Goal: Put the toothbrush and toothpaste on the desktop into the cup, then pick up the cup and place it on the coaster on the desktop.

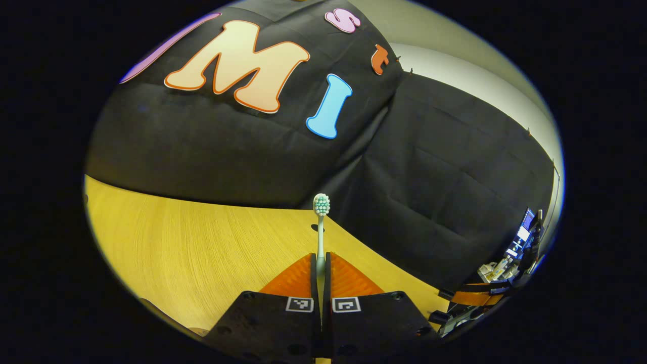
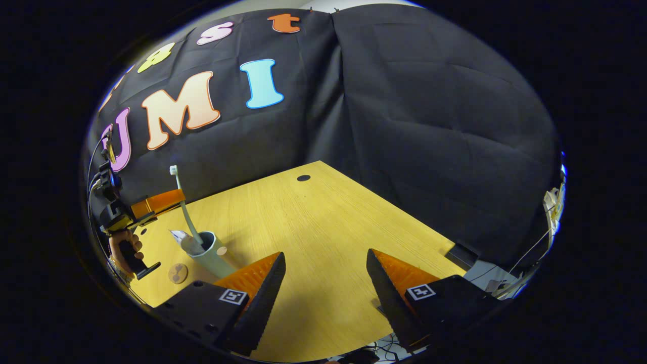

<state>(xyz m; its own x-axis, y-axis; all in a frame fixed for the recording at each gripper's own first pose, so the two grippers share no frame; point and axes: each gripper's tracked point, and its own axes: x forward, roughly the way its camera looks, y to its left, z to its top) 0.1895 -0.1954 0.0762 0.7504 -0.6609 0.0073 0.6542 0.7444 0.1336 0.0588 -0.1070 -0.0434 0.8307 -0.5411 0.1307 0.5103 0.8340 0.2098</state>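
In the left gripper view, the left gripper [image 1: 321, 268] is clamped on the toothbrush [image 1: 321, 227], whose bristled head rises at the centre of the frame above the wooden surface [image 1: 192, 247]. In the right gripper view, the right gripper [image 2: 326, 270] stands wide apart and empty at the bottom. At the lower left the toothbrush's lower end reaches into the grey cup [image 2: 212, 253], where the toothpaste [image 2: 183, 238] leans, with the round coaster [image 2: 177, 273] just beside it.

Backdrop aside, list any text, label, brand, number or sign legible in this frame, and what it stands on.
None can be read as words or numbers.
Left gripper: two square black-and-white marker tags, pattern only, no characters.
Right gripper: the same kind of tags, one by each finger.
Toothpaste in the cup: any print too small to read.
Toothbrush: no marking visible.
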